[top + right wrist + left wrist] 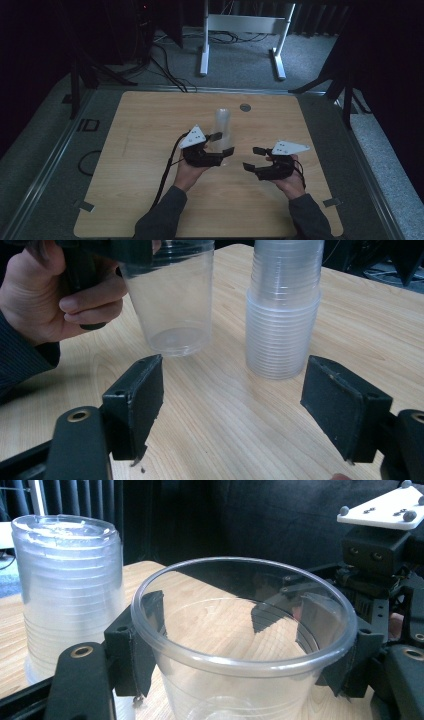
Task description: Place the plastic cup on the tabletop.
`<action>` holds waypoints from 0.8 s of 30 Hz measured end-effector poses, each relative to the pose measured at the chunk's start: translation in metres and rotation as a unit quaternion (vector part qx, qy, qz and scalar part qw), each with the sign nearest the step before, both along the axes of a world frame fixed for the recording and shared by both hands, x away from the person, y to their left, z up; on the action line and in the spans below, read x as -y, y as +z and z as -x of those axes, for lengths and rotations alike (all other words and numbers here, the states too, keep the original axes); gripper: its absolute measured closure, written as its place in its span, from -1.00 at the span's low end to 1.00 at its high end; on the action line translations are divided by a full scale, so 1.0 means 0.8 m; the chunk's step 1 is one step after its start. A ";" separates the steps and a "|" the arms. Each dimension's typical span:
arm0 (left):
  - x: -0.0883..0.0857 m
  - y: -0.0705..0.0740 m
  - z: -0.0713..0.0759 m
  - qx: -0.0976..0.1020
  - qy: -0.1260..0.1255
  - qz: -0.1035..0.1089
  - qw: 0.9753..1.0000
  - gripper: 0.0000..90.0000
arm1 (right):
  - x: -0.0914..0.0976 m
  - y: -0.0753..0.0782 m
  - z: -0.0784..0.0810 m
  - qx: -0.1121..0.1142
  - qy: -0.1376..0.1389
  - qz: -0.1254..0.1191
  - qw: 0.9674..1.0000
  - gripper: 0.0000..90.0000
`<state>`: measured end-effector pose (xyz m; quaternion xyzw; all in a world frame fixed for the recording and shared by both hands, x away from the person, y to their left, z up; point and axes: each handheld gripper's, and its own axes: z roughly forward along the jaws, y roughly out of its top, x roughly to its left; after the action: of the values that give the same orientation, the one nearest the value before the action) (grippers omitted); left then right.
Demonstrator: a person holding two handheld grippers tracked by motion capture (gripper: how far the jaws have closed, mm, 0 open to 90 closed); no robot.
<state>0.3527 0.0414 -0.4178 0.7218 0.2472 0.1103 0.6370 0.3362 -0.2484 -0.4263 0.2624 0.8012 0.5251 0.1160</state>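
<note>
Clear cup (240,645) | left gripper (220,145) clamps it | right gripper (235,410) wide, empty

Light wooden table (130,190), and the only thing actually sitting on it is that upside-down stack of clear plastic cups (222,122).

The high view looked forward and down from above the person's side of the table (150,200), far enough back to take in the whole top and the floor beyond. The left gripper view sat very close behind a clear cup (245,645), level with its rim, facing across the table toward the other gripper, with the stack of cups (70,590) at its left. The right gripper view looked low over the wood from a little farther off. All three views shared the cup (170,300) and the stack (282,310).
</note>
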 end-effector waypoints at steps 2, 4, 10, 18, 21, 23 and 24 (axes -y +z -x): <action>0.000 -0.001 -0.001 0.000 0.001 -0.002 1.000 -0.39 | 0.001 0.000 0.000 0.000 0.000 -0.001 1.000 -0.45; -0.001 -0.004 -0.001 -0.003 0.003 -0.001 1.000 -0.39 | 0.002 0.000 0.000 0.000 -0.001 -0.001 1.000 -0.45; -0.003 -0.008 0.000 -0.005 0.005 -0.005 1.000 -0.39 | 0.004 -0.002 -0.001 -0.002 -0.005 -0.001 1.000 -0.45; -0.005 -0.011 0.001 -0.005 0.008 -0.006 1.000 -0.39 | 0.005 -0.002 -0.001 -0.001 -0.006 -0.002 1.000 -0.45; -0.006 -0.012 0.001 -0.005 0.009 -0.008 1.000 -0.39 | 0.005 -0.003 -0.001 -0.003 -0.007 -0.004 1.000 -0.45; -0.007 -0.014 0.001 -0.005 0.010 -0.011 1.000 -0.39 | 0.006 -0.004 -0.001 -0.002 -0.008 -0.002 1.000 -0.45; -0.007 -0.014 0.001 -0.005 0.010 -0.011 1.000 -0.39 | 0.007 -0.004 -0.001 -0.003 -0.009 -0.002 1.000 -0.45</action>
<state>0.3523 0.0474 -0.4291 0.7271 0.2566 0.1156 0.6262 0.3371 -0.2536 -0.4294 0.2711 0.7983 0.5248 0.1180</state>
